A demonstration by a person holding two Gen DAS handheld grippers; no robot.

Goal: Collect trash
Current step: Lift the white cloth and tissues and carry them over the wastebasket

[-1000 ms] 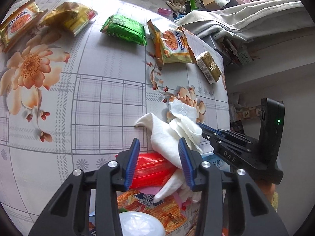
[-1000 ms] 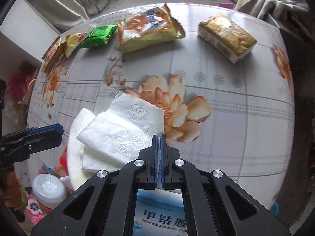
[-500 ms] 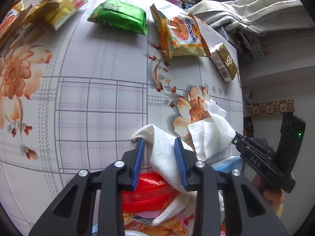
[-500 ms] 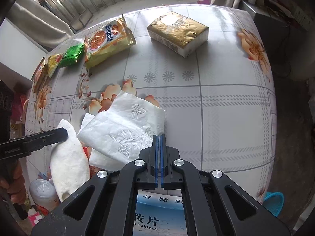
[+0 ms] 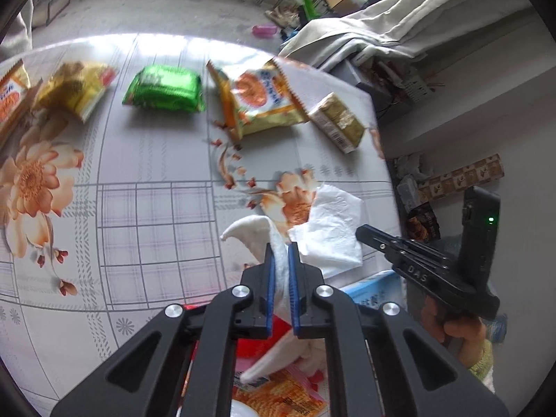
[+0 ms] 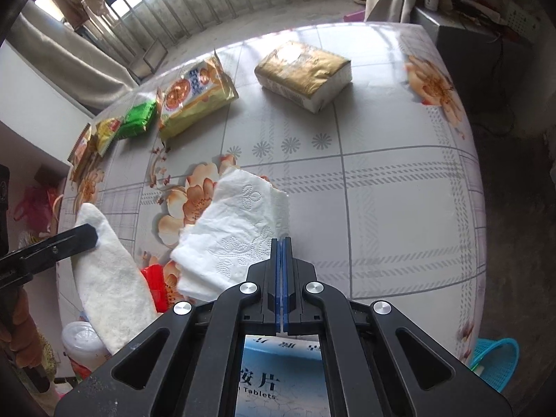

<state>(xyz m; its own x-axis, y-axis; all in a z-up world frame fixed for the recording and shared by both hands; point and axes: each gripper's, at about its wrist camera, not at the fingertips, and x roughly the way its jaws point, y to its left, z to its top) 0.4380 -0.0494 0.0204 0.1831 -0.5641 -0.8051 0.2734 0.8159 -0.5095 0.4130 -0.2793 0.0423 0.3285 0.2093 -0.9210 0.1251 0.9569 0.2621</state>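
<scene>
- The left tongs are closed on a white fleecy cloth. The blue pads pinch it in the middle, so one tip sticks up past the pads and the other end hangs down behind them.
- I think the grip is in the middle because the cloth is limp; held at one end, the long loose part could drag over the tabletop.
- The right tongs are pressed together on the edge of a crumpled paper napkin. The napkin spreads to the left of the tongs, above the orange flower printed on the tablecloth, and just beside the white cloth.
- An edge grip fits such thin paper: the pads meet almost fully, and the sheet seems lifted, not pushed along.
- Both pieces of trash are near the front edge of the tabletop, close to each other, so each hand takes one.
- A blue plastic basket stands on the floor past the right corner of the tabletop. I judge this is maybe the place for the trash, but I cannot be sure.
- Far behind the napkin lie snack packets in a row: an orange biscuit bag, a green packet and a gold tissue pack. They look unopened, so probably they are not trash.
- Near the napkin's front side are a blue medicine box and a red packet.
</scene>
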